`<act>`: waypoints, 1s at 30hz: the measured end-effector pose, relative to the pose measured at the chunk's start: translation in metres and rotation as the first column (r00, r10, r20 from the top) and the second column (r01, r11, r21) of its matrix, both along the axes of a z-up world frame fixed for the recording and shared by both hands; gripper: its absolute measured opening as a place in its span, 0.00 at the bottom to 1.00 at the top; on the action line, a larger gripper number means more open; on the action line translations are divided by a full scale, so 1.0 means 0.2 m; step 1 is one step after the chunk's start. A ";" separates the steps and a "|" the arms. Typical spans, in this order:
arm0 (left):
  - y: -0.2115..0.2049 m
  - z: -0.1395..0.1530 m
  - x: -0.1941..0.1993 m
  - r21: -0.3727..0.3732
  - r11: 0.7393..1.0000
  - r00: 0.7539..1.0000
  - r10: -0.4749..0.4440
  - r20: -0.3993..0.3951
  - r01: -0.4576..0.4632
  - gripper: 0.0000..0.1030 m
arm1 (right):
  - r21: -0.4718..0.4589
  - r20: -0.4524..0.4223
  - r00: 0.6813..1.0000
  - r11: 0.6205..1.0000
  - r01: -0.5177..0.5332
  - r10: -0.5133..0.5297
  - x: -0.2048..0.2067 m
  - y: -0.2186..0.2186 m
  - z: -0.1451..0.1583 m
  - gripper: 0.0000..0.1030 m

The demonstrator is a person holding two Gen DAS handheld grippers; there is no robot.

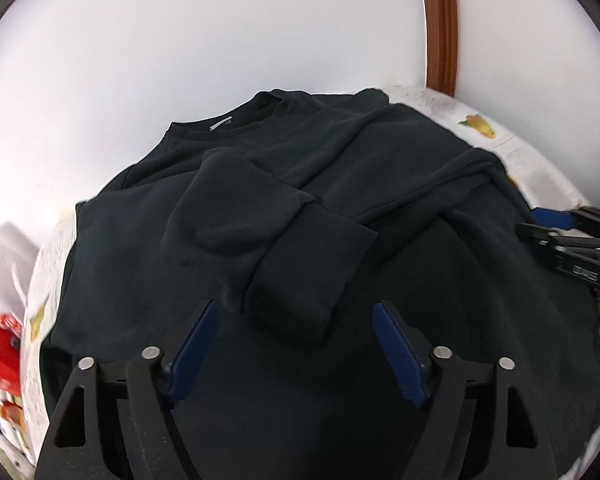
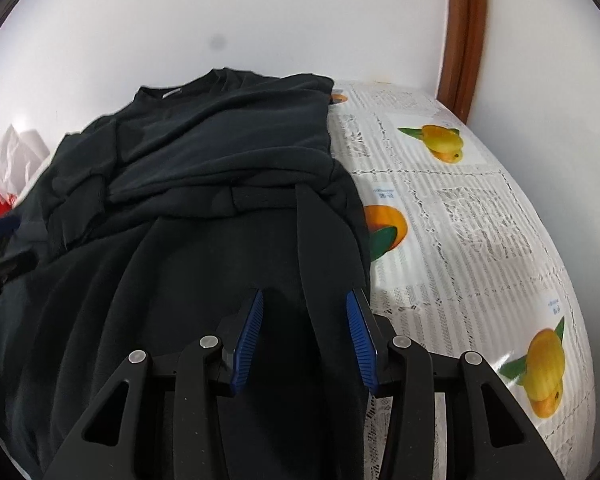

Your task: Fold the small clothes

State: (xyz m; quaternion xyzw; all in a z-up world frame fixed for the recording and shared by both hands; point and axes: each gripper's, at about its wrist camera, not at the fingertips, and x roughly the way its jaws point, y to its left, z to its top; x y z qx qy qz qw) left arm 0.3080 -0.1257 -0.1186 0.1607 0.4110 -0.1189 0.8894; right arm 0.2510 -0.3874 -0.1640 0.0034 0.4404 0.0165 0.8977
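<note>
Left wrist: your left tool [image 1: 294,344] spread above black sweatshirt [image 1: 260,208] on surface [image 2: 460,208] | right wrist: your right tool [image 2: 304,332] half-spread, straddling its right edge, grip unclear

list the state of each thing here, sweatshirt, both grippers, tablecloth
black sweatshirt: lying front up on the table, both sleeves folded in across the chest, body not yet folded
left gripper: open above the sweatshirt's lower part, nothing between the pads
right gripper: part open at the sweatshirt's right edge, dark fabric between the pads, grip unclear
fruit-print tablecloth: spread flat, partly covered by the sweatshirt
</note>
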 end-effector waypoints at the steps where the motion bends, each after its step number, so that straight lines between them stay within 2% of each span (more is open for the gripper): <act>1: -0.03 -0.02 0.02 0.024 1.000 1.000 -0.005 -0.001 0.005 0.74 | -0.009 0.001 1.000 1.000 -0.005 0.005 0.00 0.00 0.00 0.42; 7: -0.13 -0.15 0.08 0.113 0.992 0.998 -0.056 -0.029 0.059 0.74 | -0.017 0.001 1.000 1.000 -0.011 0.011 0.02 0.01 -0.02 0.43; 10: -0.15 -0.15 0.07 0.129 0.990 0.998 -0.062 0.008 0.060 0.74 | -0.027 0.002 1.000 1.000 -0.011 0.011 0.02 0.01 -0.02 0.44; 12: -0.13 -0.14 0.09 0.114 0.993 0.999 -0.037 0.016 0.035 0.56 | -0.031 0.001 1.000 0.999 -0.011 0.011 0.02 0.01 -0.02 0.44; 14: -0.12 -0.14 0.11 0.115 0.993 0.999 -0.031 0.020 0.029 0.31 | -0.028 0.001 1.000 1.000 -0.010 0.011 0.02 0.01 -0.02 0.44; 16: -0.10 -0.11 0.10 0.072 0.997 0.999 -0.039 0.007 0.038 0.14 | -0.025 0.001 1.000 1.000 -0.010 0.010 0.02 0.01 -0.02 0.44; 20: 0.04 0.04 0.07 -0.021 1.000 0.998 -0.013 0.053 0.014 0.12 | -0.028 0.003 1.000 1.000 -0.010 0.010 0.02 0.01 -0.03 0.44; 23: 0.22 0.16 0.06 -0.086 0.995 0.994 0.050 0.095 -0.042 0.11 | -0.020 0.004 1.000 1.000 -0.010 0.010 0.02 0.00 -0.02 0.44; 27: 0.52 0.30 0.11 -0.160 0.980 0.981 0.141 0.132 -0.120 0.11 | -0.043 0.008 1.000 0.999 -0.017 0.017 0.01 0.02 0.00 0.44; 30: 0.75 0.37 0.17 -0.245 0.953 0.973 0.206 0.104 -0.176 0.10 | -0.068 0.034 0.999 0.997 -0.019 0.022 0.02 0.04 0.08 0.44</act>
